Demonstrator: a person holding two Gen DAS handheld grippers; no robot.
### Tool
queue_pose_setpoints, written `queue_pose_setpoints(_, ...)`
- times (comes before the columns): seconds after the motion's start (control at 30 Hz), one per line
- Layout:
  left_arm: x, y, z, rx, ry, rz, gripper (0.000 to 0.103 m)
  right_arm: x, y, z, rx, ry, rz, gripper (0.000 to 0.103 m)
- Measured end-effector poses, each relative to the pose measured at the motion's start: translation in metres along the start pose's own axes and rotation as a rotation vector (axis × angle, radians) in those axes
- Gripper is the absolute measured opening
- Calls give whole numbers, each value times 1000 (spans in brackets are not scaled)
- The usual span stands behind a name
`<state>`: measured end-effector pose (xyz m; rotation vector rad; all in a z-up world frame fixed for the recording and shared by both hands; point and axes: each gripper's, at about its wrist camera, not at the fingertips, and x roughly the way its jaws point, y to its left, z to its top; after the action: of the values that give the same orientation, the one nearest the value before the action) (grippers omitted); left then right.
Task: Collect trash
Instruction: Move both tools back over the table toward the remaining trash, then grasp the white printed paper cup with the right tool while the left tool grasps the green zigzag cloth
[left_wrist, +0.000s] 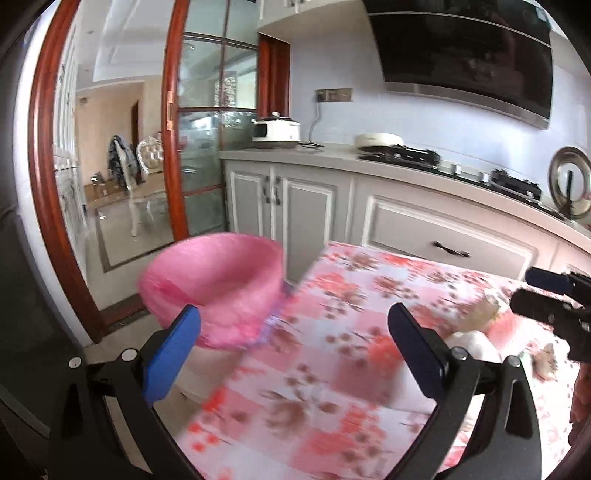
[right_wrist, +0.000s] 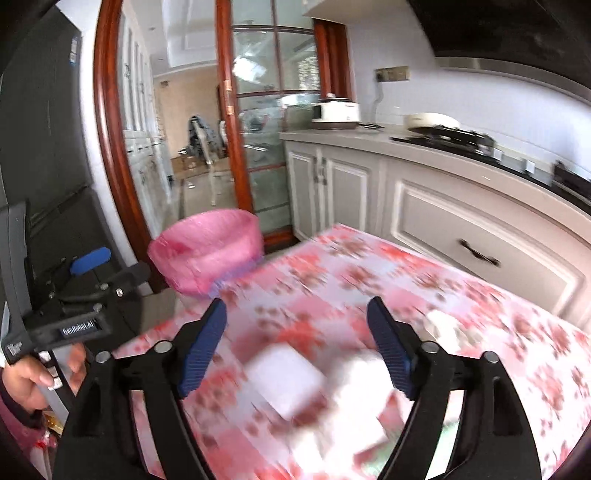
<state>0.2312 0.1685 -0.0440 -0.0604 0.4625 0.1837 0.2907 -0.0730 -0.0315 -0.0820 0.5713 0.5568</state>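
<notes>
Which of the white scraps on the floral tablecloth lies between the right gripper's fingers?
The flat white square piece, directly between the open right gripper fingers. The crumpled white wad lies outside the right-hand finger, nearer the cabinets.

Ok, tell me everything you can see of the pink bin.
The bin is round and open-topped, lined with a thin, crinkly pink plastic bag folded over its rim. It stands upright at the far left corner of the floral table, seemingly off its edge on the floor. Its inside looks empty, though blurred. No fingers touch it.
</notes>
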Motion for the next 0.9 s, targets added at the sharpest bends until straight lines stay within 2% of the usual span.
queue_pose_setpoints(0.13, -5, -36, -15, 46, 32, 10, 98, -22, -32, -36, 41, 25, -78, 76)
queue_pose_setpoints(0.2, -5, -55, -23, 69, 79, -50, 98, -31, -46, -55, 57, 48, -113, 76)
queue_pose_setpoints(0.4, -9, -101, -47, 138, 104, -78, 98, -53, -86, -102, 129, 95, -202, 77)
queue_pose_setpoints(0.5, -1, -120, -60, 144, 169, -118, 98, -63, -103, -123, 172, 111, -234, 77)
queue_pose_setpoints(0.67, 9, -139, -77, 143, 213, -143, 98, -72, -120, -149, 203, 129, -290, 77)
queue_pose_setpoints(0.9, 18, -172, -102, 226, 263, -222, 98, -66, -147, -161, 262, 150, -321, 77)
